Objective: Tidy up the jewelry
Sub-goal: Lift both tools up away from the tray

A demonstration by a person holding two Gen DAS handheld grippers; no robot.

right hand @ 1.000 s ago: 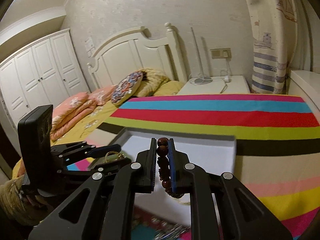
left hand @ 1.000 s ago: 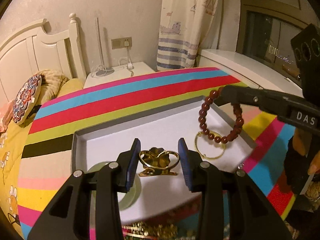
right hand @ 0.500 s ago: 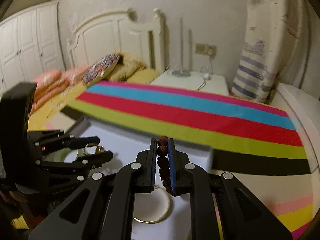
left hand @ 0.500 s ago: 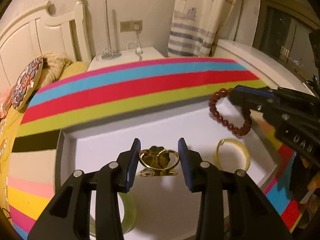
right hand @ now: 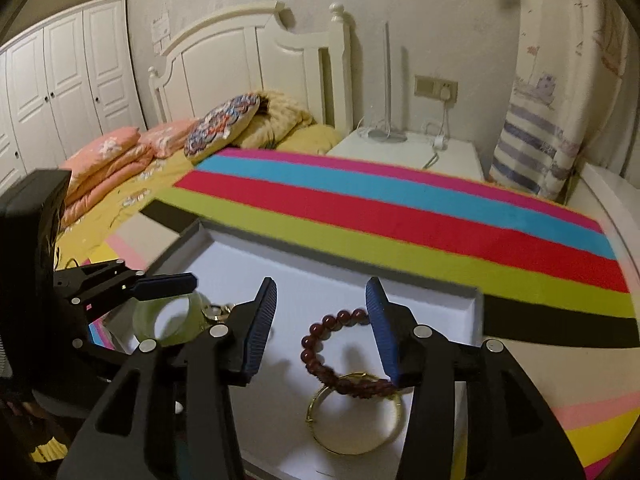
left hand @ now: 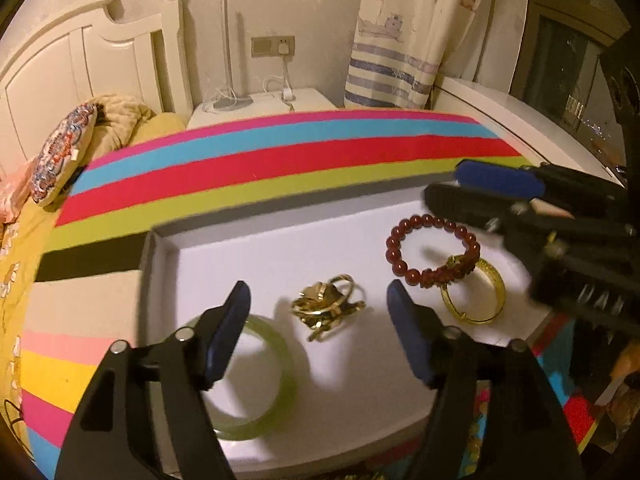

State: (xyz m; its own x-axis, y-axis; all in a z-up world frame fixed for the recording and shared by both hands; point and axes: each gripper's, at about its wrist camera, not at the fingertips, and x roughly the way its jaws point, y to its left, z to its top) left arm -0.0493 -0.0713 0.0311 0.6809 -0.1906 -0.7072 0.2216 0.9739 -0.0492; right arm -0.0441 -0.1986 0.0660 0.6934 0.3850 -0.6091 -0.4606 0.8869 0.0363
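Bedroom walls, a white headboard (right hand: 256, 52) and a wardrobe (right hand: 68, 80) stand behind a bed covered by a striped blanket (left hand: 280, 160) in pink, blue, red, green and black bands. On that blanket sits a shallow white tray (left hand: 280, 248) with a low grey rim, holding all the jewelry.

At the tray's near left corner lies a pale green jade bangle (left hand: 276, 392), partly under the left gripper's finger. Toward the right side lies a gold bangle (left hand: 480, 312), flat on the tray floor. A dark red bead bracelet (left hand: 404, 268) lies beside it, its near edge overlapping the gold bangle's rim. In the middle rests a gold flower-shaped ornament (left hand: 326, 306), the smallest piece, tilted on the white floor.

The left gripper (left hand: 320, 328) has just been opening: its jaws stand wide on either side of the gold ornament, with clear gaps, not touching it. The right gripper (right hand: 322, 322) has also just been opening; its jaws stand apart above the bead bracelet, which lies loose on the tray between and below them, gripped by neither pad.
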